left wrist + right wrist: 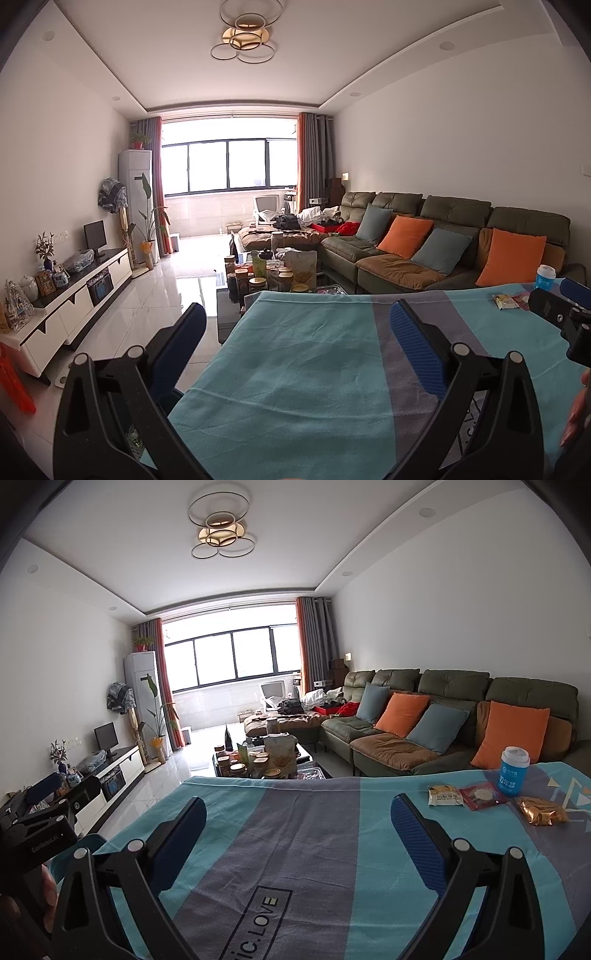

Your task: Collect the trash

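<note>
Both tongs are released and carry nothing: the left tongs (295, 332) and right tongs (297, 819) hover low over the striped cloth (295, 830) on the desk, spread wide, likely so either can reach. The trash sits together beside the blue cup (514, 771): a pale wrapper (445, 795) and red packet (482, 795) just in front of it, a gold wrapper (541, 811) nearer. No bin shows.

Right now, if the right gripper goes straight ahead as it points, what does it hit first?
Likely nothing close: the right gripper is open over bare striped cloth. The wrappers and cup sit off to its right. Depth unclear.
</note>
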Demonstrator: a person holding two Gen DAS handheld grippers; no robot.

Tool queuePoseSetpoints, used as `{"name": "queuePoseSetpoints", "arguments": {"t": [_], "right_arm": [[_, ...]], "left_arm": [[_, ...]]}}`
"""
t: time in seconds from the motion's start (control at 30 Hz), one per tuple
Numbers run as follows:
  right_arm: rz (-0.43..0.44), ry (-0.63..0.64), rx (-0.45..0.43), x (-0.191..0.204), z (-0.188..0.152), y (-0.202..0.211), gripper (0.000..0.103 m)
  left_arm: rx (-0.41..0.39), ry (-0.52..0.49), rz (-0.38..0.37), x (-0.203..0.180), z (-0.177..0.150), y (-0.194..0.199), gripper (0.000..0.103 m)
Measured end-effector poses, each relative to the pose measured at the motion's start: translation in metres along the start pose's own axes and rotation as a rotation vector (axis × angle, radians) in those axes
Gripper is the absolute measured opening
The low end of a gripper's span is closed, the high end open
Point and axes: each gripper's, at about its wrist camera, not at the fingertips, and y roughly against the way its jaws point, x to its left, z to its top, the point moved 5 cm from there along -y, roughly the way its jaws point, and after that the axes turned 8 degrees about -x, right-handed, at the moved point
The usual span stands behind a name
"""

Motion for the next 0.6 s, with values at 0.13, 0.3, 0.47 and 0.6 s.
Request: {"name": "queuePoseSetpoints", "arguments": {"t": [0.13,0.3,0.47,0.6], "right_arm": [[-0.005,-0.004,-0.007,0.0004,-0.0002,0.0027,0.096],[-0.010,-0.002,-0.002,0.0006,-0.0003,0.0024,0.096],[-0.010,-0.001,-0.003,0.0015,0.0000,0.0024,0.096],[-0.009,-0.003,-0.005,0.0021,0.0006,0.0033,0.096]], "left_arm": [[-0.006,0.004,0.001,0.0006,0.0006,0.0013,0.098],[-0.012,0.004,0.004,0.0007,0.0010,0.0010,0.098],[-0.012,0.003,0.004,0.0008,0.0011,0.0013,0.098],[-0.013,0.001,0.005,0.0011,0.0015,0.0022,0.098]]}}
